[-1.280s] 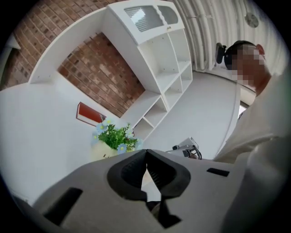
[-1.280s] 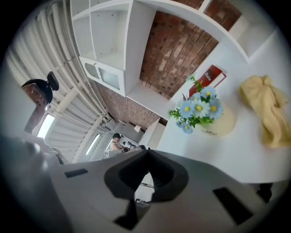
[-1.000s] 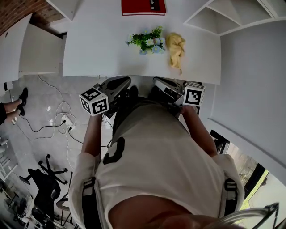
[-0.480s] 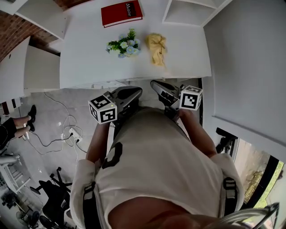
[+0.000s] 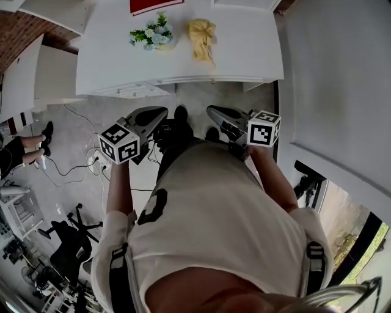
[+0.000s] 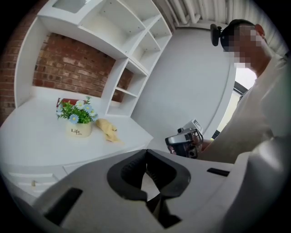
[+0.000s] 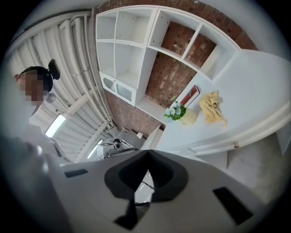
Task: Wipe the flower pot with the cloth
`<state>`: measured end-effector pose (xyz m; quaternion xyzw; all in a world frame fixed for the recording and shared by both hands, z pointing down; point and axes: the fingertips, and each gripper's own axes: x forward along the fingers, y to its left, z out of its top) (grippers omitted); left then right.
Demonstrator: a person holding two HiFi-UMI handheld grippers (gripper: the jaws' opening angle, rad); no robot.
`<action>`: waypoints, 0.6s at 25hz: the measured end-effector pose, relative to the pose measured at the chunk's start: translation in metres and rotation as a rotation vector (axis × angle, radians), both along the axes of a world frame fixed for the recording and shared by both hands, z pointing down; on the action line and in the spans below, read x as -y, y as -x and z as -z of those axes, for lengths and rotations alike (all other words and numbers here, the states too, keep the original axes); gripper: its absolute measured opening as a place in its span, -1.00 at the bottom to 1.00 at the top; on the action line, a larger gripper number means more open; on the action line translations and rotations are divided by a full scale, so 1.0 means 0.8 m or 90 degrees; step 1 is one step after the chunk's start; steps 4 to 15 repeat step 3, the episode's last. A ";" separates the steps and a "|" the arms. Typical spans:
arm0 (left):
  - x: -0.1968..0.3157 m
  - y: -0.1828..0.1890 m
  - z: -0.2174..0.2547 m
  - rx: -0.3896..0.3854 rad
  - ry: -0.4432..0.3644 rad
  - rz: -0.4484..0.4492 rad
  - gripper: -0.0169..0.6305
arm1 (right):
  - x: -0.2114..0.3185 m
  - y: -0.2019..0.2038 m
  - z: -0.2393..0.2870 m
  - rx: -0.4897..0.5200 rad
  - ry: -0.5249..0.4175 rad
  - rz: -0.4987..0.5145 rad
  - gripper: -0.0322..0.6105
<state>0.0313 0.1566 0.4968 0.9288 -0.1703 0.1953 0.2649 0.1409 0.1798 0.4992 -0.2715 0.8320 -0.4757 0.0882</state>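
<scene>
**Head view: both grippers shut and empty, pot and cloth side by side on the desk**

Head view shows the person standing back from the white desk (image 5: 244,58); the left gripper (image 5: 164,112) and the right gripper (image 5: 212,111) are at waist height over the floor, well apart from the desk's edge; each gripper view shows its own jaws pressed together with nothing between them. The flower pot (image 6: 80,131) stands upright on the desk with flowers (image 5: 149,35) spreading over its rim; the cloth (image 5: 201,38) lies crumpled just beside it, on the person's right; a red book (image 5: 153,5) lies behind them.

That layout fits two stages equally well: the cloth waiting to be taken up, or laid down again once the wiping is over; the pot's wall shows too small in every view to tell clean from dusty, so I would not choose between them.

Judged from the things themselves, good wiping here calls for this: closed jaws cannot take a cloth, so one pair must part; the cloth is loose and bunched, so a thick fold makes a surer pinch than a trailing corner; the pot looks small and light, likely to slide or tip under a sideways rub, so the other gripper should steady it; strokes belong on the wall, below the blooms.
</scene>
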 end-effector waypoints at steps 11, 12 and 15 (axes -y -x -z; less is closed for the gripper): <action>-0.016 0.000 -0.007 0.019 0.000 0.030 -0.88 | -0.020 -0.006 -0.001 0.018 0.003 0.011 -0.87; -0.016 0.000 -0.007 0.019 0.000 0.030 -0.88 | -0.020 -0.006 -0.001 0.018 0.003 0.011 -0.87; -0.016 0.000 -0.007 0.019 0.000 0.030 -0.88 | -0.020 -0.006 -0.001 0.018 0.003 0.011 -0.87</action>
